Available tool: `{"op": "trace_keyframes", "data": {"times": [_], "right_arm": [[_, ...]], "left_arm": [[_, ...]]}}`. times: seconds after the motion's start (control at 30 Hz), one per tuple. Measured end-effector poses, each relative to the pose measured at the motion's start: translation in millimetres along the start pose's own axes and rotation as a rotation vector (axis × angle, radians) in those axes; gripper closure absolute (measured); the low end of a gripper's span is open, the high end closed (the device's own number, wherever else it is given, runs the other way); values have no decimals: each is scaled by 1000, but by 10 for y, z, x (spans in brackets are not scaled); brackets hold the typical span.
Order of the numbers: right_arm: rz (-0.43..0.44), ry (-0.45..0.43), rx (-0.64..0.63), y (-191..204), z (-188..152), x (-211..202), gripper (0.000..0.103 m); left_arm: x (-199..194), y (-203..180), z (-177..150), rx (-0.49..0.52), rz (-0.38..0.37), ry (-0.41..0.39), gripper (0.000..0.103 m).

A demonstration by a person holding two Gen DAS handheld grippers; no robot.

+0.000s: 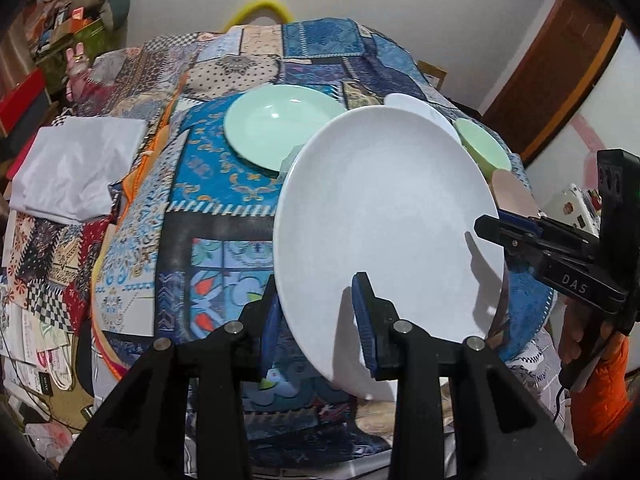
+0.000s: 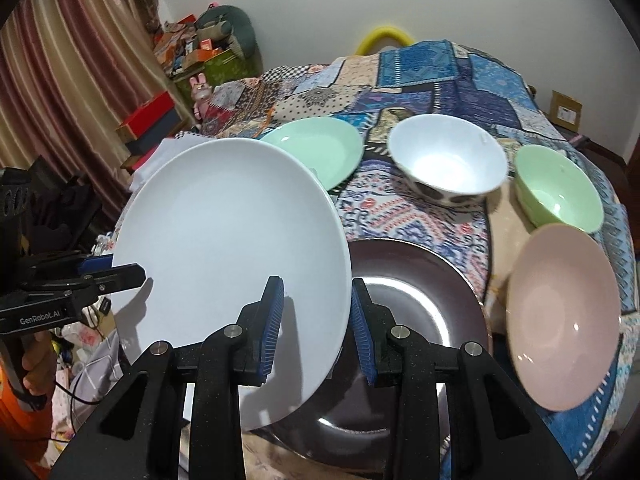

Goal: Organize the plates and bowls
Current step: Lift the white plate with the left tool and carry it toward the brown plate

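The white plate [image 2: 228, 248] is held up off the bed [image 1: 224, 200], tilted, with both claws on its rim. The left claw [image 1: 320, 328] has its blue pads either side of the near edge, closed down to the plate's thickness. The right claw [image 2: 316, 320] straddles the opposite edge the same way, one pad on top and one beneath; whether the lower pad presses fully is hard to tell from here.

Below it lies a dark plate [image 2: 420, 300], with a pink bowl [image 2: 560, 328] just beside it. Farther back sit a green plate [image 2: 320, 148], a white bowl [image 2: 448, 160] and a green bowl [image 2: 560, 192], all on the patterned bedspread.

The white plate looks like glazed ceramic or melamine: stiff, smooth, probably slippery and breakable if dropped. The rim is the only place the claws can pinch, and the ribbed pads help there. Held by two edges it stays steady; on one claw alone it would likely lever downward, so a deeper bite on the rim seems wise. The soft bed gives an uneven base for stacking.
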State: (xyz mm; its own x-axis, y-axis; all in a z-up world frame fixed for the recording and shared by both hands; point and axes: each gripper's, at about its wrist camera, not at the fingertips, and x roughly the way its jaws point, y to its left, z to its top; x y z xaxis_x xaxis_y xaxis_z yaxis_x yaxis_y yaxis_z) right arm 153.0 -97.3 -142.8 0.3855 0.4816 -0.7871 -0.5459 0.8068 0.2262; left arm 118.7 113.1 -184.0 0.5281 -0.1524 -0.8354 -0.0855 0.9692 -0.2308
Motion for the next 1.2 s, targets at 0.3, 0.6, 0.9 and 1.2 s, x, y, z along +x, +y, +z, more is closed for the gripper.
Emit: {"op": "trace_keyframes", "data": {"times": [0.3,0.6,0.9,1.2], "right_arm": [[-30,-16,46,-216,-136,-168,72],[-40,-18,97,-388,-243,-223,72],[-44,8,136,-559,-367,-170,72],[-44,37,169,-690,-458,-93,72]], "left_arm": [[126,-288,47,51,-24,27,69],[267,-480,84,81,-33,51,69],[486,-577,93,96,-39,93,69],[699,-638,102,110,-35,133,69]]}}
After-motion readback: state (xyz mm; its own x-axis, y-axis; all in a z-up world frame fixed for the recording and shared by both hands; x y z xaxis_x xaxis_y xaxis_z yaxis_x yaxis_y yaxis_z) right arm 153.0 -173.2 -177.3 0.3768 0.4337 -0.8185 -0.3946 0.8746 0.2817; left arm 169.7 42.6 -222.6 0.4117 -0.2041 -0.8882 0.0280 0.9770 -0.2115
